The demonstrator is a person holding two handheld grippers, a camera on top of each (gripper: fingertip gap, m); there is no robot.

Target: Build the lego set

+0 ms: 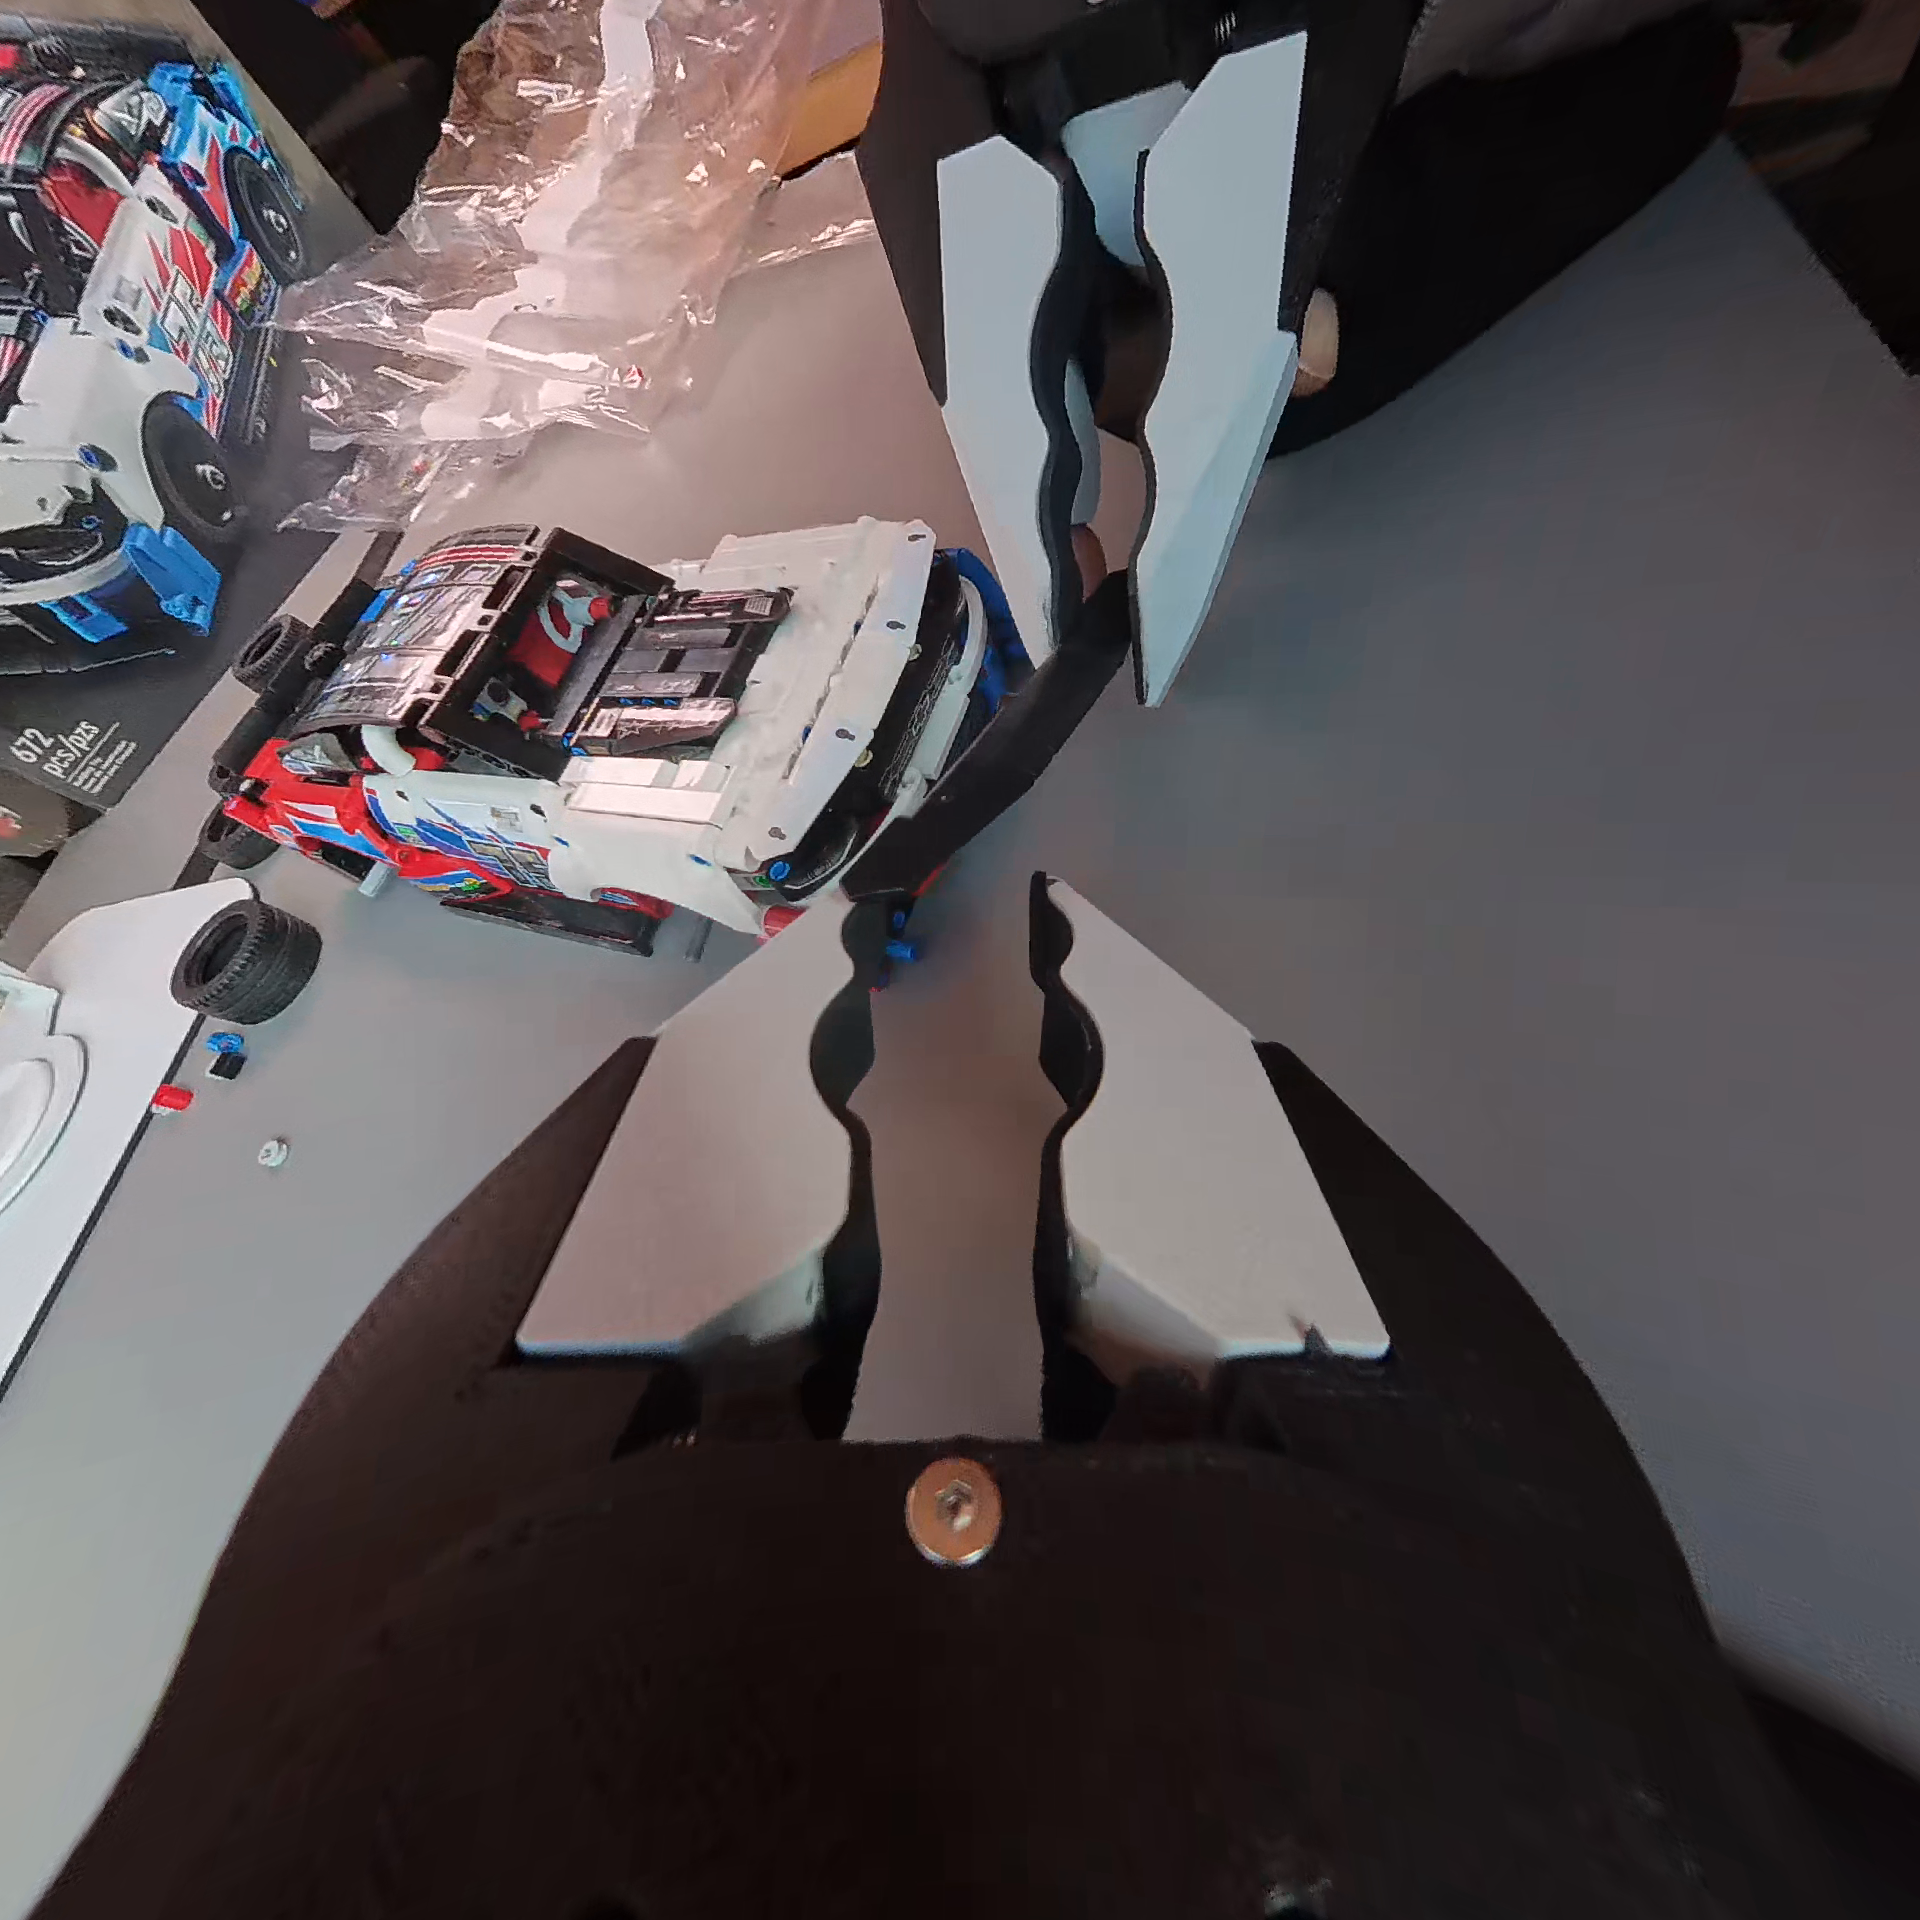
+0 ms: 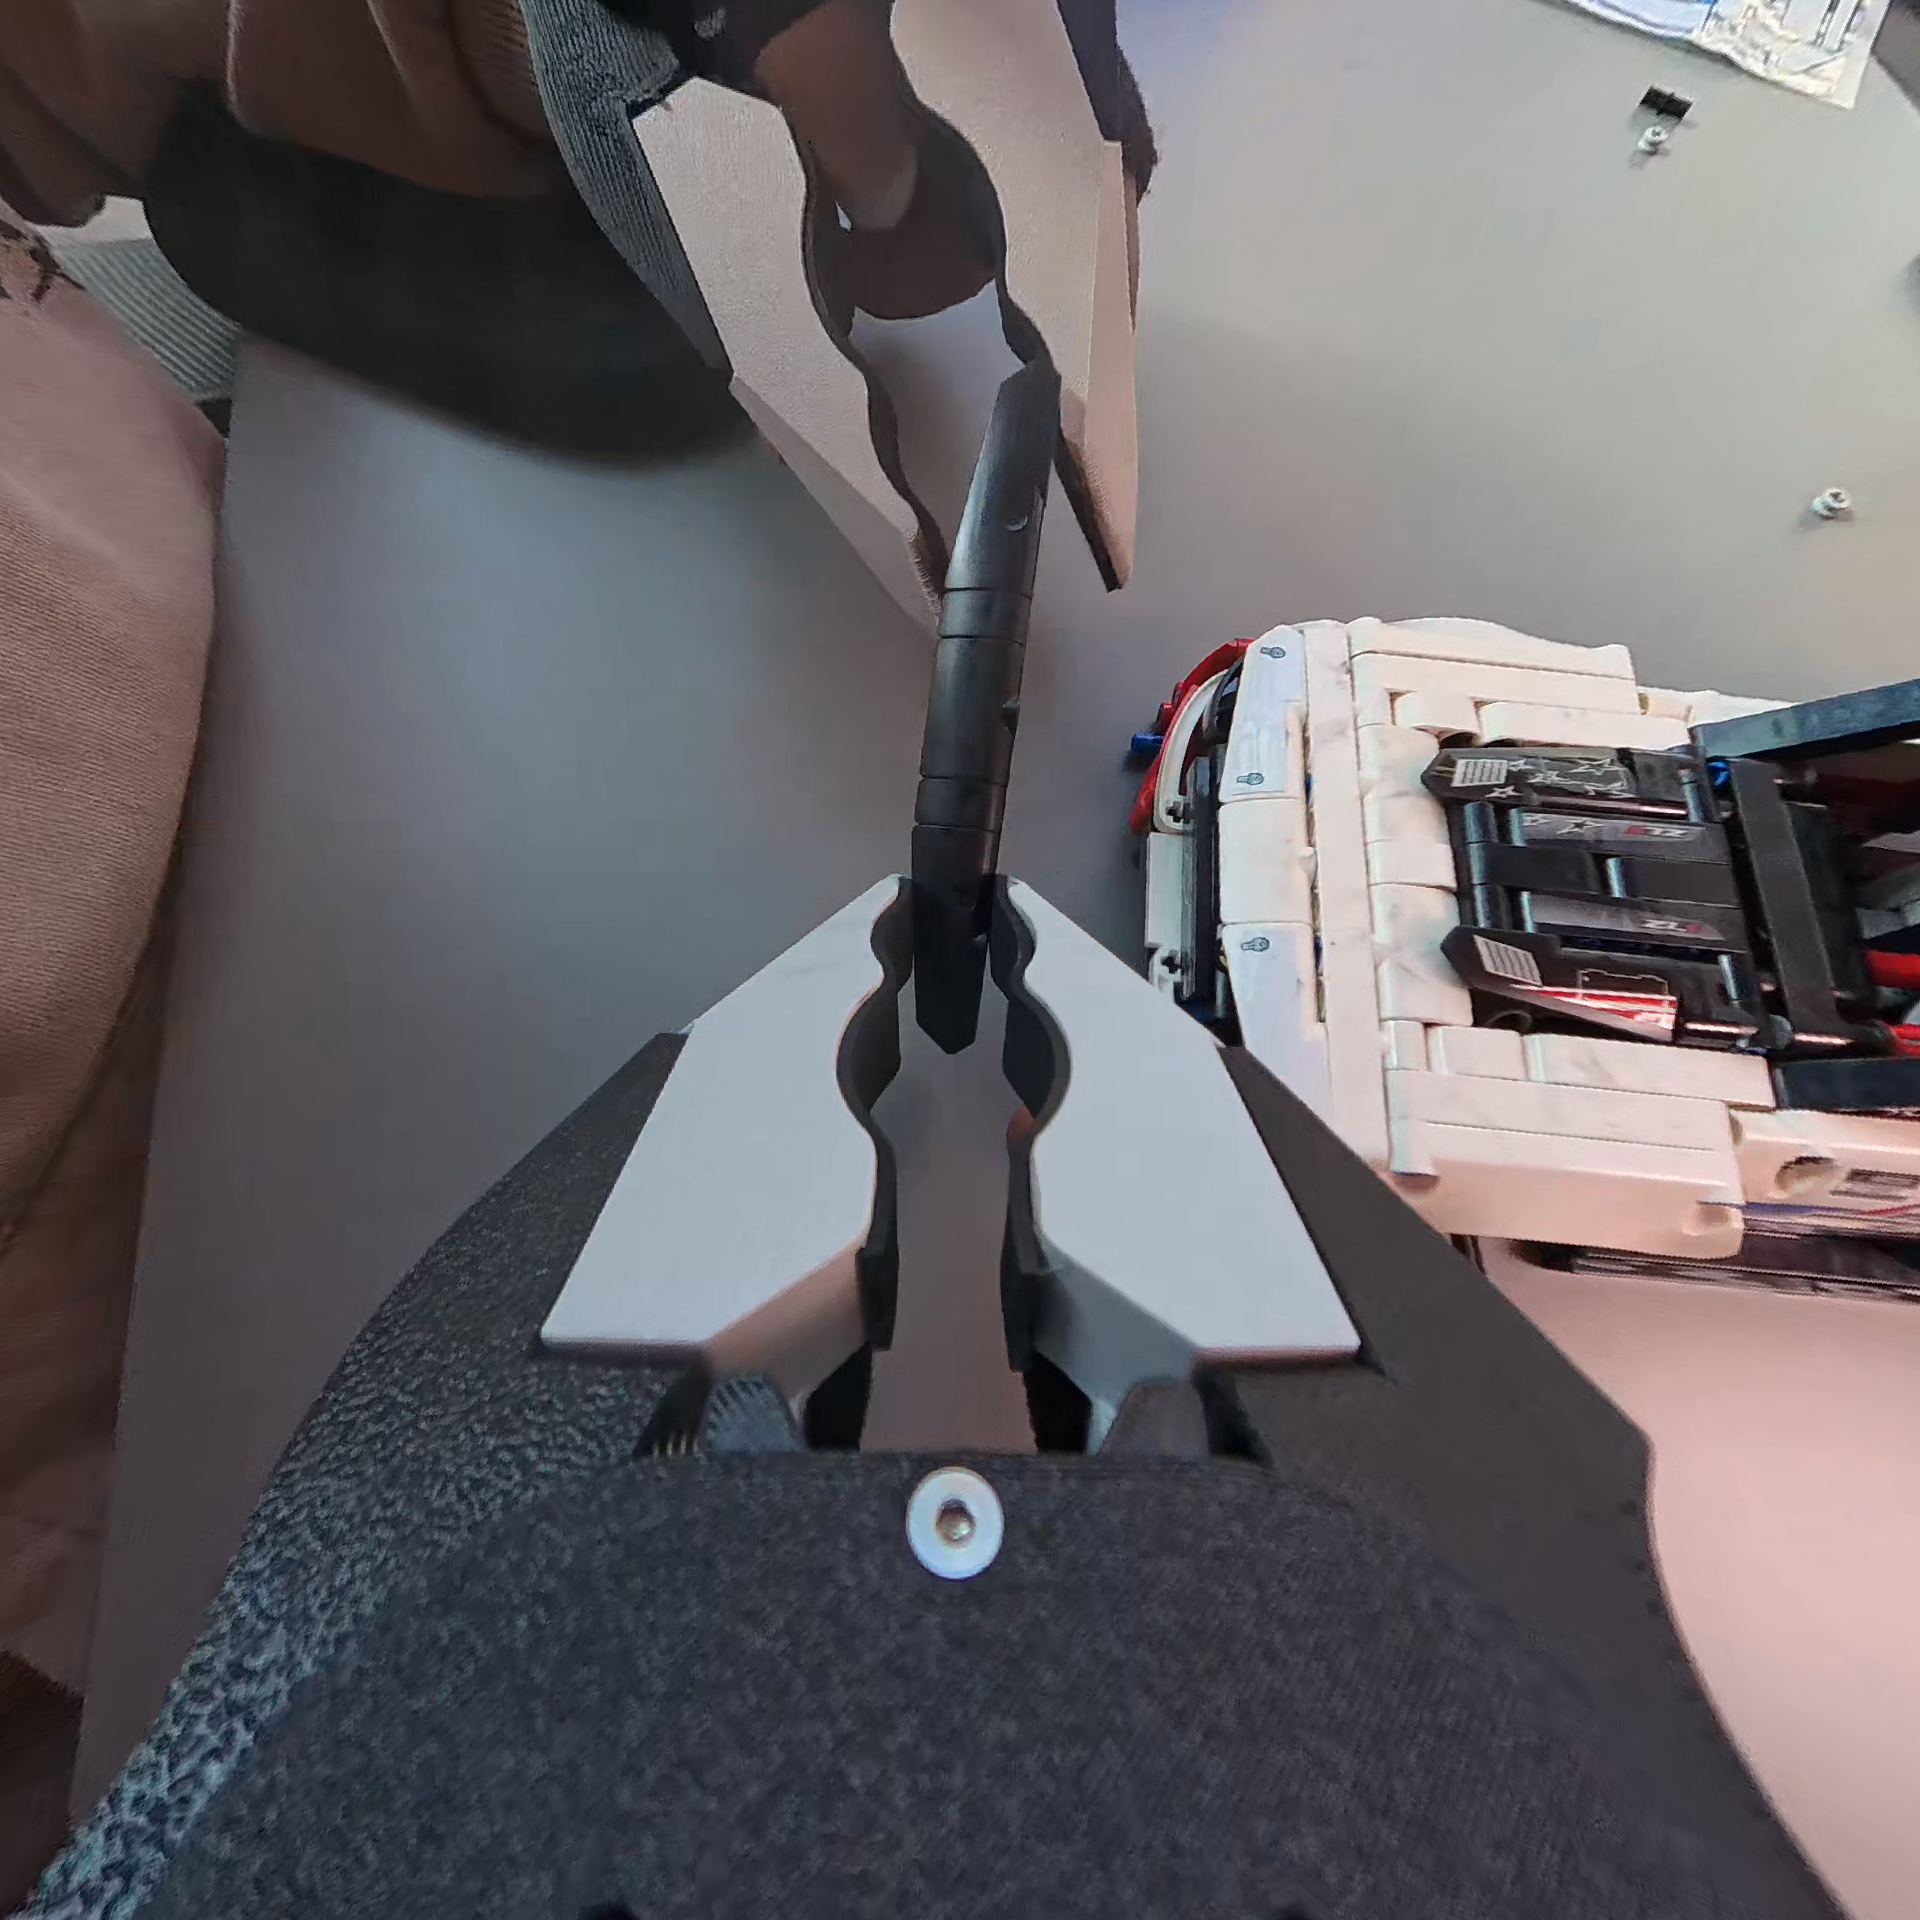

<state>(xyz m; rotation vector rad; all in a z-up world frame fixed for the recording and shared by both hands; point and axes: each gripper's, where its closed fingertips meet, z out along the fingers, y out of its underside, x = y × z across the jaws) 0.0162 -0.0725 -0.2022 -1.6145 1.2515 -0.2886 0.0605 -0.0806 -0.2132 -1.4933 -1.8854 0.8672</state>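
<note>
Smooth matte grey table, lit warm toward its far end. On it: a printed cardboard set box picturing a race car; crumpled clear plastic bags; a white booklet with a loose ribbed black rubber tyre on its corner; small blue, black and red pins beside it. Partly built brick race car, white body with red and blue stickered flanks and a black slatted roof, lying mid-table. Long curved black plastic panel, glossy and segmented, held above the table just beside the car's end. Right gripper, white fingers with wavy black pads, jaws clenched on the panel's near end. Left gripper, jaws released; the panel's far end lies between its fingers.
</note>
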